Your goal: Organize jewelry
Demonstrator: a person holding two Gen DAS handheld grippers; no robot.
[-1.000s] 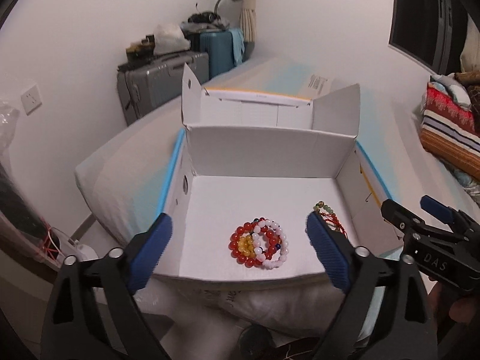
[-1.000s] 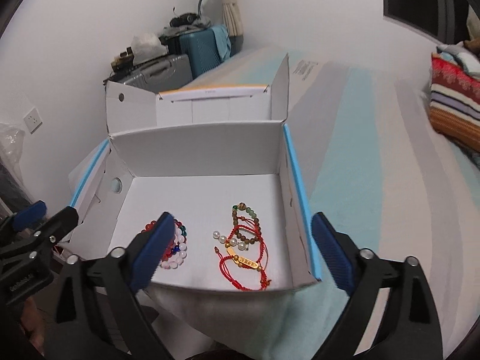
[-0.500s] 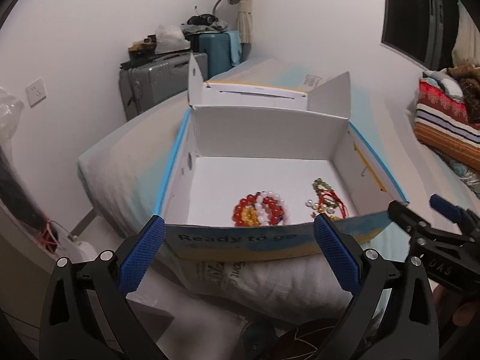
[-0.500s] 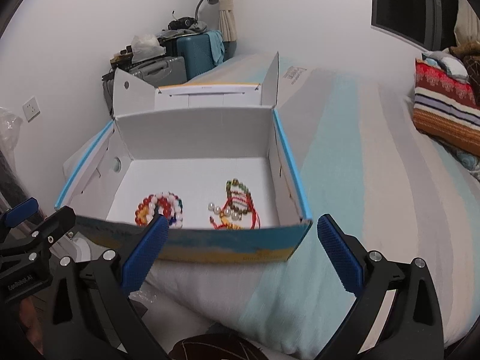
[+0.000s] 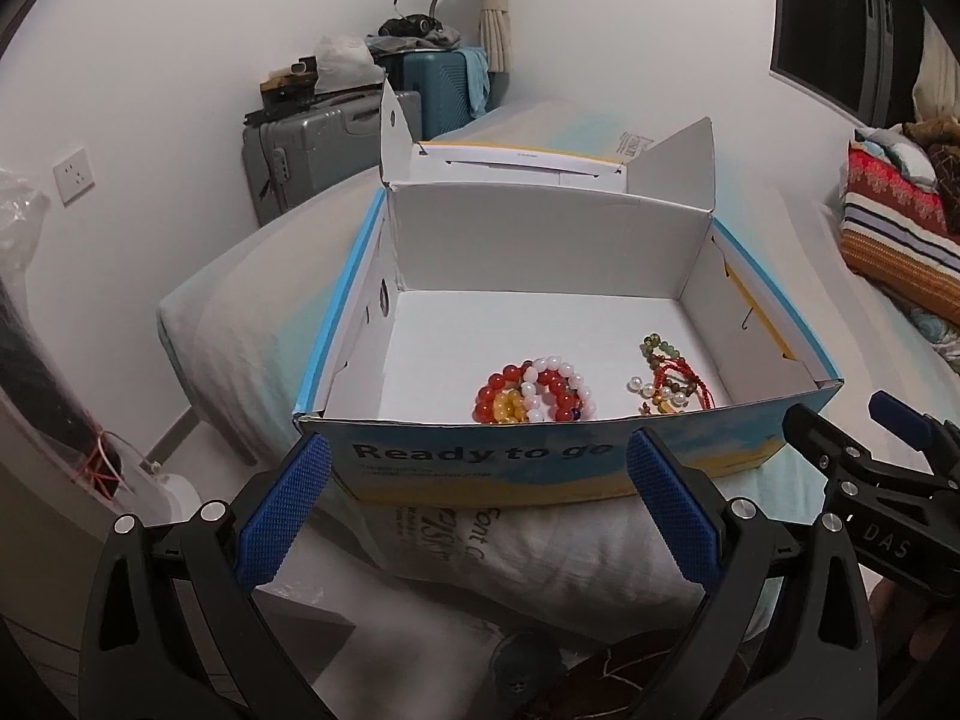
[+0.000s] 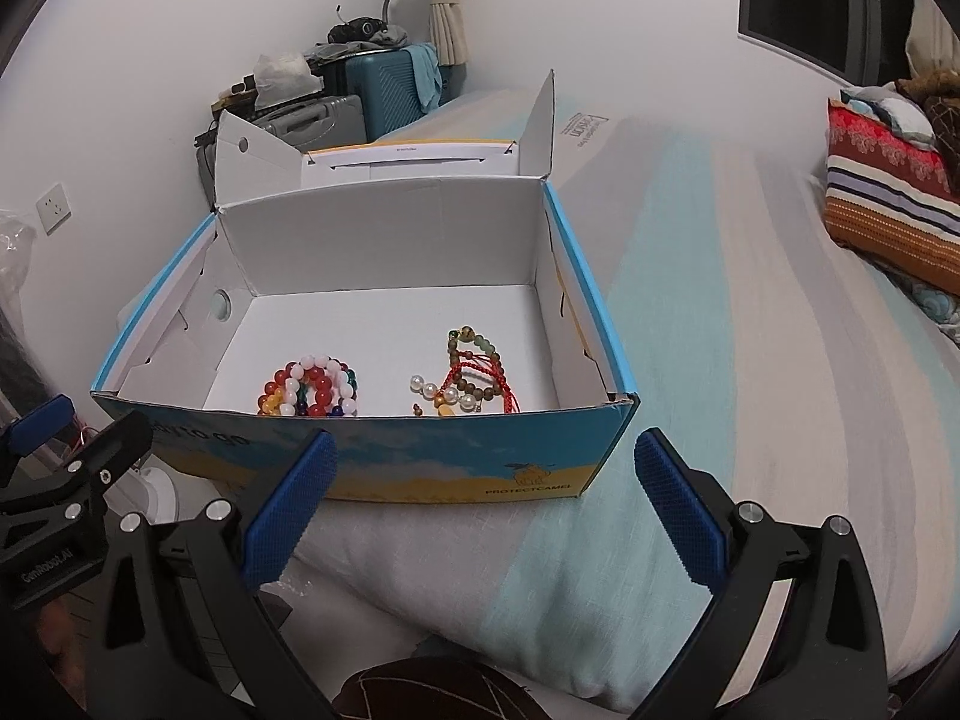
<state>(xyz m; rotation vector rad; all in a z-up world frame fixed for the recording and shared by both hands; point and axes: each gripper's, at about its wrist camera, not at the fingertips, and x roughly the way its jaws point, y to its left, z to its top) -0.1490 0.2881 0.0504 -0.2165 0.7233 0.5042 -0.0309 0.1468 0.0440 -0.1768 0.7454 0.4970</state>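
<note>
An open cardboard box (image 5: 540, 468) (image 6: 456, 468) with a blue and yellow front wall stands on the bed. Inside lie a pile of red, white and yellow bead bracelets (image 5: 534, 393) (image 6: 309, 387) and, to its right, a tangle of green bead and red cord bracelets with pearls (image 5: 672, 378) (image 6: 468, 375). My left gripper (image 5: 477, 504) is open and empty in front of the box's near wall. My right gripper (image 6: 480, 504) is open and empty, also in front of the box, and shows at the right of the left wrist view (image 5: 864, 480).
The striped bed cover (image 6: 720, 360) stretches right of the box. A folded striped blanket (image 6: 888, 198) lies at the far right. Grey and teal suitcases (image 5: 324, 144) stand against the wall behind. The bed edge drops off at the left.
Both grippers have pulled back and down from over the box, so its printed front wall now shows. The jewelry has not moved.
</note>
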